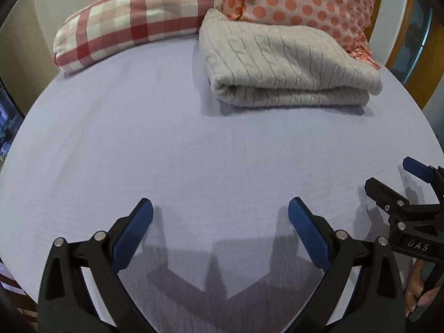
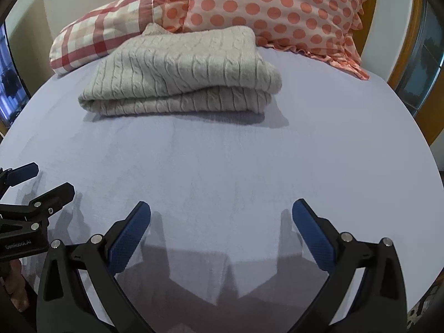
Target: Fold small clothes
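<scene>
A cream cable-knit sweater [image 2: 180,75] lies folded near the pillows [image 2: 266,8] on a lavender sheet [image 2: 222,161]. Left gripper [image 1: 220,222] and right gripper [image 2: 221,223] hover spread, empty; any tidying should pinch both layers evenly.

light: even, soft, from above/behind
shadows: gripper outlines on sheet [image 1: 138,152] between and below jaws
edges: heavy fisheye bend (dark vignette corners)
focus: sharp

A beige cable-knit sweater [image 1: 283,63] lies folded into a thick, neat rectangle on the lavender bed sheet [image 1: 166,152], its far edge touching the polka-dot pillow [image 1: 299,2].
</scene>
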The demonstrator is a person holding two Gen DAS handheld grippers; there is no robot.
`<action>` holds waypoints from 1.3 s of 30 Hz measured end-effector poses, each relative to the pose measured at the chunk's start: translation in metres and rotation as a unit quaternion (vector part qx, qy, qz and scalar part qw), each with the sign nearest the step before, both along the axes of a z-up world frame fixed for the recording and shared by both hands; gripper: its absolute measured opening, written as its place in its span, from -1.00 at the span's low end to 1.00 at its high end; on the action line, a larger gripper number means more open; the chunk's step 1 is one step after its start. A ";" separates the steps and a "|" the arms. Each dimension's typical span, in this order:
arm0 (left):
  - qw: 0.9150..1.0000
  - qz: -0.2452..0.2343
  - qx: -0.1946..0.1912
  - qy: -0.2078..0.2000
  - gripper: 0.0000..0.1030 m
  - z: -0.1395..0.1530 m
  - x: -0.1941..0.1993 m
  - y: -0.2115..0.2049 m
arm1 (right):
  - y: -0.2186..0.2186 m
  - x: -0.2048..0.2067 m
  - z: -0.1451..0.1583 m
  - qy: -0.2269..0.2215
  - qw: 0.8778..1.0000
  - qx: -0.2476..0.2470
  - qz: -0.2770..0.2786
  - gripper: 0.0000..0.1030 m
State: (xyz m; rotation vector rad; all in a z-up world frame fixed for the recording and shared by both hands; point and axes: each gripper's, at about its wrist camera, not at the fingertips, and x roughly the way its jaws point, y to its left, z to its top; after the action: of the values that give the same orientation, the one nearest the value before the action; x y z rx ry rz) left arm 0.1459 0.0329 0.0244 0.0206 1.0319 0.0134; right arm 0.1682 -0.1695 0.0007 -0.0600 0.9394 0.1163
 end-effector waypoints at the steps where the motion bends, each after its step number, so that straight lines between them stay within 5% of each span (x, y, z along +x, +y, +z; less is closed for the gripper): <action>1: 1.000 0.000 0.004 -0.002 0.91 -0.001 -0.001 -0.002 | 0.000 0.001 -0.002 0.005 1.000 -0.001 -0.001 0.97; 10: 0.999 0.001 0.006 -0.033 0.97 -0.003 -0.008 -0.001 | -0.005 0.001 -0.003 0.010 1.000 0.010 -0.005 0.97; 39: 0.999 -0.005 0.004 -0.034 0.97 -0.003 -0.005 0.000 | -0.005 0.001 -0.003 0.011 1.000 0.009 -0.004 0.97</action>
State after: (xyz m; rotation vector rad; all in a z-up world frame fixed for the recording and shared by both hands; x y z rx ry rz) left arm 0.1410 0.0332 0.0217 0.0328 0.9643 0.0103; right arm 0.1694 -0.1743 -0.0024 -0.0379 0.9596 0.1179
